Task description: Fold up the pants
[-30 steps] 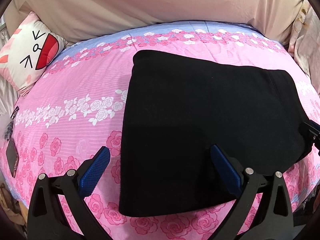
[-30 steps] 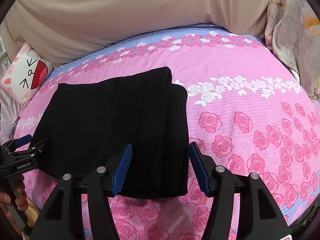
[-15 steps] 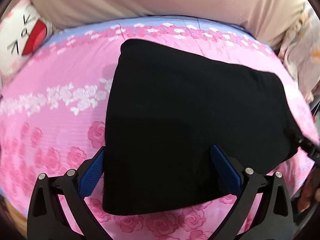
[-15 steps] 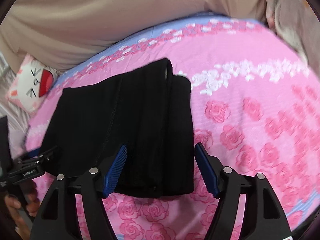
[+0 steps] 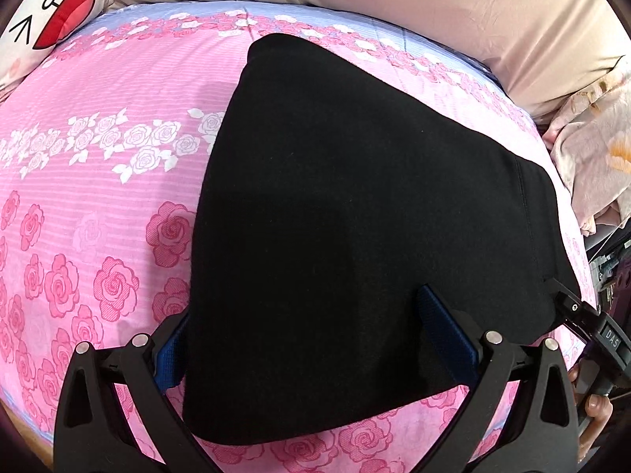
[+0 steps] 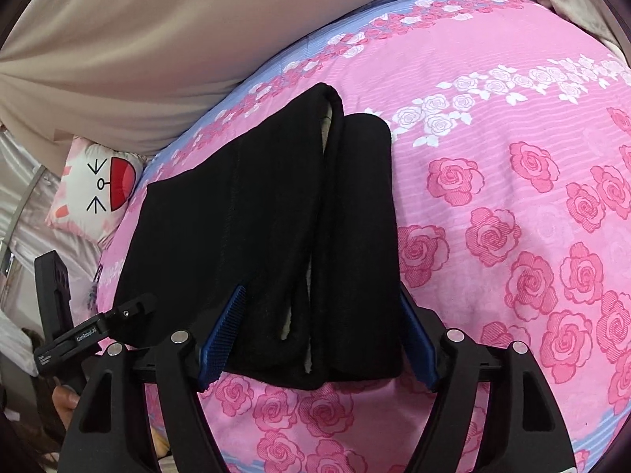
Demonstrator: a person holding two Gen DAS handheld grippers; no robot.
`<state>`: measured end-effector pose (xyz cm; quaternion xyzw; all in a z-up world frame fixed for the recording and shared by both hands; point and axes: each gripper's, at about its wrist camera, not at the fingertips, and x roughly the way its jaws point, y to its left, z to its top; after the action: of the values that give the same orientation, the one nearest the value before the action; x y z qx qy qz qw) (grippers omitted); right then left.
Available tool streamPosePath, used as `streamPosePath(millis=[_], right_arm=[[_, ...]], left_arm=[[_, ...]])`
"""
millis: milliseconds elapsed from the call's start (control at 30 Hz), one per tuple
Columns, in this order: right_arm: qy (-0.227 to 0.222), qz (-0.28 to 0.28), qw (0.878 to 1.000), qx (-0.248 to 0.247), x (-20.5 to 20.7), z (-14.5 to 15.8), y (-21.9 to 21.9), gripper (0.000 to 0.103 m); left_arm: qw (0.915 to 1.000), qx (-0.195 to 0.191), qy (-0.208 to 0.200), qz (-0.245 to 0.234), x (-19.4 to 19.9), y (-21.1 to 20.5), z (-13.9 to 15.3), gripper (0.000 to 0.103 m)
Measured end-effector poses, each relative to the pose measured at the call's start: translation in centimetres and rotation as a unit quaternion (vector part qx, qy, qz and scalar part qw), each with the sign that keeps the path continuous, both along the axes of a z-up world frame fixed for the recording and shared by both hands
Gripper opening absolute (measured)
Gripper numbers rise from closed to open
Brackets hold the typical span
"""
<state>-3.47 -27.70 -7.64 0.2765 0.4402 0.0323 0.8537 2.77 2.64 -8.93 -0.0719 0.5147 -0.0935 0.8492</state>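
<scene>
Black folded fabric pants [image 5: 355,216] flat on pink rose-print bedsheet [image 5: 98,197]: lowered closer over near edge, left gripper [image 5: 299,311] spread around left corner, right gripper [image 6: 321,291] just widened astride right end, pinching nothing, probably readying another fold.

Each view looked forward and steeply down along its own gripper's fingers, close over the near edge of the black pants [image 5: 366,213] on the pink rose bedsheet [image 5: 90,181]. The left camera sat at the pants' left end, the right at their right end; both shared the pants, sheet, and cartoon pillow [image 6: 94,189]
</scene>
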Motion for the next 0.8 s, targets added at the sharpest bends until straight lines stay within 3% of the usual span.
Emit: streamPosePath(millis=[467,733,800], right_arm=[[-0.02,0.003,1.0,0.0,0.4,-0.2,0.6,0.091],[-0.029,-0.004,1.0,-0.003,0.4,-0.2,0.7,0.092],[-0.026,-0.006,1.0,-0.008,0.2,-0.3,0.6,0.081]], left_arm=[[0.9998,-0.001,-0.017,0.001,0.7,-0.7,0.0,0.098],[0.9997,0.007,-0.023,-0.001,0.8,-1.1,0.0,0.098],[0.9996,0.011,-0.024,-0.003,0.8,-1.5,0.1,0.098]])
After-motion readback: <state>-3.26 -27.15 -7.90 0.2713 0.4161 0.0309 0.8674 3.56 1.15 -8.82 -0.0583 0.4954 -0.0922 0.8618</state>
